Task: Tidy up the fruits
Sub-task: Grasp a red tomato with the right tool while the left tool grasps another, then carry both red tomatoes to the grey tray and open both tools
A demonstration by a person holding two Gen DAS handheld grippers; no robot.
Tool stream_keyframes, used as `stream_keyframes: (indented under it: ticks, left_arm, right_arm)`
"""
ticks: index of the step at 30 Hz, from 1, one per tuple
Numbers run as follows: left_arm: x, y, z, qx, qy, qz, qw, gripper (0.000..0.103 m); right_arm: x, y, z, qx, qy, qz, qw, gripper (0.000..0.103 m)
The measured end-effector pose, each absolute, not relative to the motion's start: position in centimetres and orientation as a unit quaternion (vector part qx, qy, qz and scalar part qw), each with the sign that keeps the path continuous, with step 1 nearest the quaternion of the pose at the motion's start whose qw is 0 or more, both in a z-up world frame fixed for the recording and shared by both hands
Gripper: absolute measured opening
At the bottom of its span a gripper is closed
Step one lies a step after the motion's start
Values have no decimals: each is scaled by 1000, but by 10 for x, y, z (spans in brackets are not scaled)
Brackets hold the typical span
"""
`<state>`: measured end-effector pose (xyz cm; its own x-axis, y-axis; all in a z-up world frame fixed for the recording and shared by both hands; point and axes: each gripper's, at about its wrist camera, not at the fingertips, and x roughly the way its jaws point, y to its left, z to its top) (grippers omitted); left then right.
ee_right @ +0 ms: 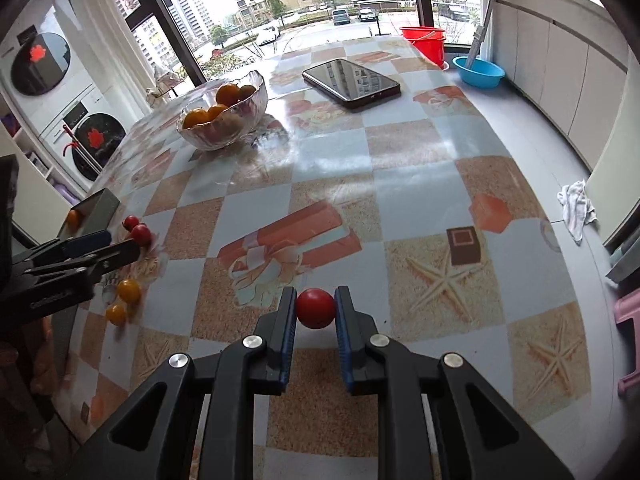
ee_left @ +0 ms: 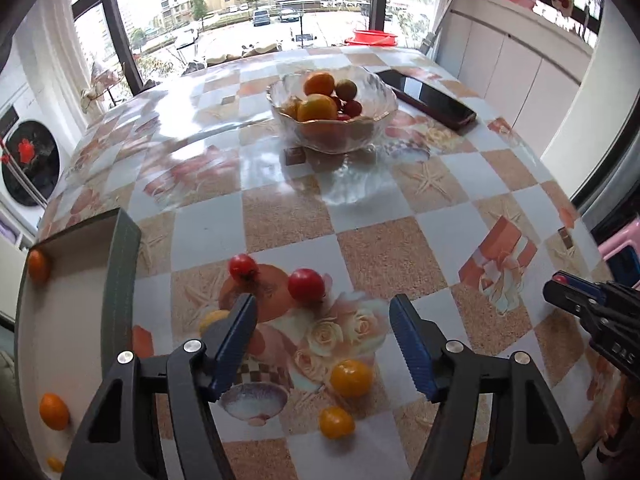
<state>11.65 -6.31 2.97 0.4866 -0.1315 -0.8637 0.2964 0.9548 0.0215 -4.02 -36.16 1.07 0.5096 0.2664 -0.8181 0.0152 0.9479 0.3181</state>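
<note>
Red and round, a tomato (ee_right: 315, 308) sits pinched between the right tool's (ee_right: 315, 312) blue pads above the table (ee_right: 420, 184). The left tool (ee_left: 323, 322) gapes wide, holding nothing, over loose yellow tomatoes (ee_left: 351, 377); beyond stands the glass fruit bowl (ee_left: 332, 110).

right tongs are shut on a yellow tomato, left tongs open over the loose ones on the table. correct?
Not quite: the fruit in the right tongs is a red tomato, not yellow, as the right wrist view shows. The rest holds: the left tongs are open above the loose tomatoes, including a yellow one, on the table.
</note>
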Motion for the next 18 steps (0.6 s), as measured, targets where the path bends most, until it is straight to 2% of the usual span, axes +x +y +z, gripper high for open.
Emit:
stream_keyframes:
  ticks: [1, 5, 8, 10, 18]
  left_arm:
    - [119, -66, 27, 89, 494, -123, 856, 59]
    - [131, -72, 11, 94, 518, -116, 842, 56]
    - [133, -71, 7, 89, 516, -116, 844, 45]
    - [135, -70, 8, 80, 515, -121, 845, 23]
    - [125, -57, 20, 36, 497, -132, 857, 23]
  right_arm:
    - [-41, -361, 10, 146, 490, 75, 856, 21]
    - [-44, -362, 13, 153, 485, 79, 857, 21]
    - [-47, -362, 17, 157, 481, 81, 859, 21]
    - [-48, -362, 18, 158, 479, 83, 859, 21]
    - [-53, -355, 21, 157, 480, 90, 858, 21]
